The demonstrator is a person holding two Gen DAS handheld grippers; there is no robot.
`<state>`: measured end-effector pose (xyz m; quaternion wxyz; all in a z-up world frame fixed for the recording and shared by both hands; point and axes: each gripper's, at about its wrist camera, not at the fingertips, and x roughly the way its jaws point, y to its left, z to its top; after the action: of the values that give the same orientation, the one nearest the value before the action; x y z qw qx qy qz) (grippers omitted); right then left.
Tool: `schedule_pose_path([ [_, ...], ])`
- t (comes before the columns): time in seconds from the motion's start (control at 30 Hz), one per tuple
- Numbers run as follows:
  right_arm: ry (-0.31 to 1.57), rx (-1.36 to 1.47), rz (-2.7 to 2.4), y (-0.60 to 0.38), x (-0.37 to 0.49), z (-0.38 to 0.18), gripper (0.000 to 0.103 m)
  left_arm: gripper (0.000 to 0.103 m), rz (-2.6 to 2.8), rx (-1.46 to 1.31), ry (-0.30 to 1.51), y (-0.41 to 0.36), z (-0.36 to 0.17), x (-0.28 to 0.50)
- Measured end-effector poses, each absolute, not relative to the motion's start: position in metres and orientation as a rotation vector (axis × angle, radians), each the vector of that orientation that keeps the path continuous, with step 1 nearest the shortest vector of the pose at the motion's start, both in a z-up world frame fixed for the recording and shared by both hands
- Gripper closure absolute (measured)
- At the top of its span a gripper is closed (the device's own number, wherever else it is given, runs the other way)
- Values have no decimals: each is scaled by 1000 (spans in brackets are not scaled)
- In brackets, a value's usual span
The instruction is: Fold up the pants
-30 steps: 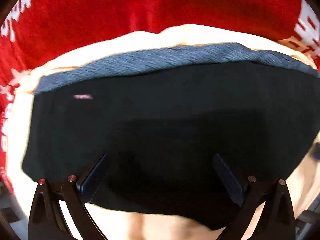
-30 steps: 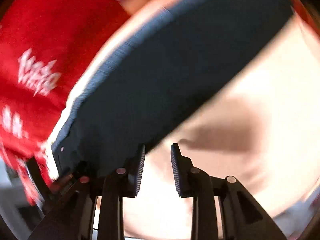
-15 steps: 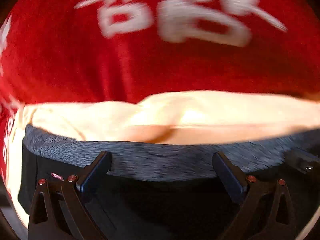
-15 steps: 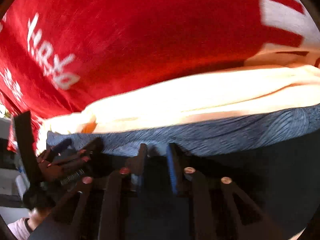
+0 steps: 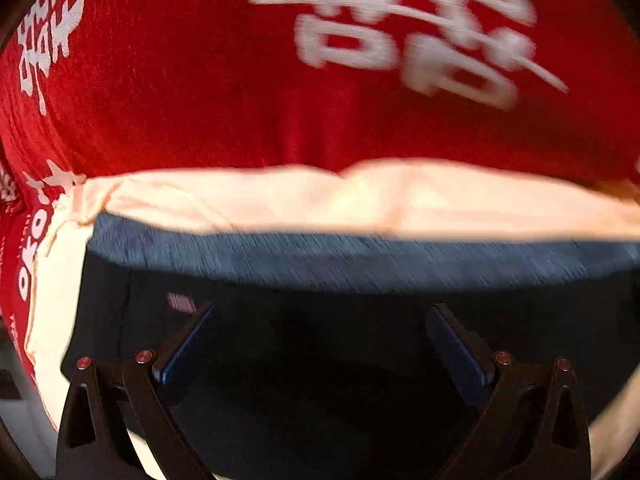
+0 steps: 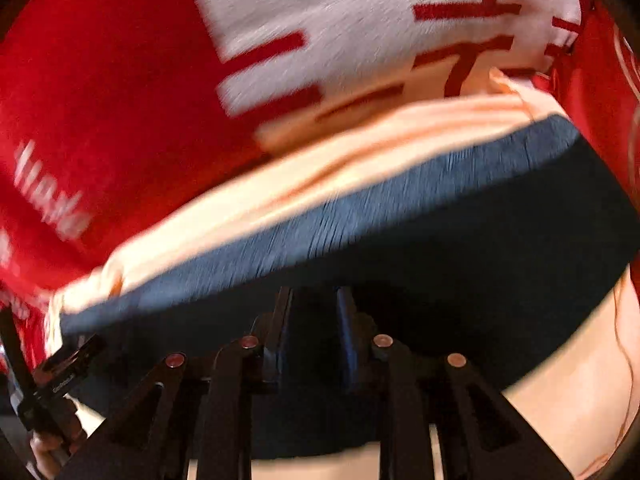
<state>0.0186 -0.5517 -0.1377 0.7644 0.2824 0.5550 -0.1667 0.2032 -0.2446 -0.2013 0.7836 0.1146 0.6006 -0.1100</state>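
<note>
While your left gripper (image 5: pixel 318 340) points down over the pants (image 5: pixel 320 360), its jaws stand wide apart with nothing pinched between them. Those dark pants lie flat on a cream cloth (image 5: pixel 280 200), their grey waistband (image 5: pixel 360 264) at the far edge; beyond it spreads a red cloth (image 5: pixel 180 100) with white lettering. A small pink tag (image 5: pixel 181 303) shows just beside your left finger.

From your right wrist, the right gripper (image 6: pixel 314 320) hangs over the same pants (image 6: pixel 460 280), near the waistband (image 6: pixel 320 236). Its jaws have just been widening, yet the gap is narrow; blur and shadow hide whether any fabric sits in it, though the pads seem clear of it. Your left gripper (image 6: pixel 60 380) shows at the lower left edge.
</note>
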Motion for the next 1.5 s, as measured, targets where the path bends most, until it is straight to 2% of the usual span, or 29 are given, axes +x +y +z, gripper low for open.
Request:
schedule_pose_path([
  [0.17,1295,508,-334,-511,-15,-154,77,0,-300,317,1364,-251,-219,143],
  [0.23,1240,495,-326,-505,-27,-156,77,0,-293,270,1334,-242,-224,129],
  [0.4,1248,469,-326,-500,-33,-154,76,0,-293,242,1371,-231,-233,120],
  [0.6,1275,547,-338,-506,-48,-151,75,0,-288,317,1383,-241,-216,111],
  [0.7,1280,568,-364,-505,-58,-147,69,0,-307,302,1403,-245,-203,99],
  [0.87,1264,633,-409,-523,-91,-140,68,0,-360,312,1440,-280,-199,87],
  [1.23,1268,767,-493,-564,-147,-146,55,0,-429,388,1419,-387,-194,68],
  [1.43,1263,799,-503,-578,-160,-147,53,0,-452,413,1416,-436,-189,58],
  [1.5,1258,807,-504,-583,-162,-147,53,0,-459,425,1413,-425,-193,55],
])
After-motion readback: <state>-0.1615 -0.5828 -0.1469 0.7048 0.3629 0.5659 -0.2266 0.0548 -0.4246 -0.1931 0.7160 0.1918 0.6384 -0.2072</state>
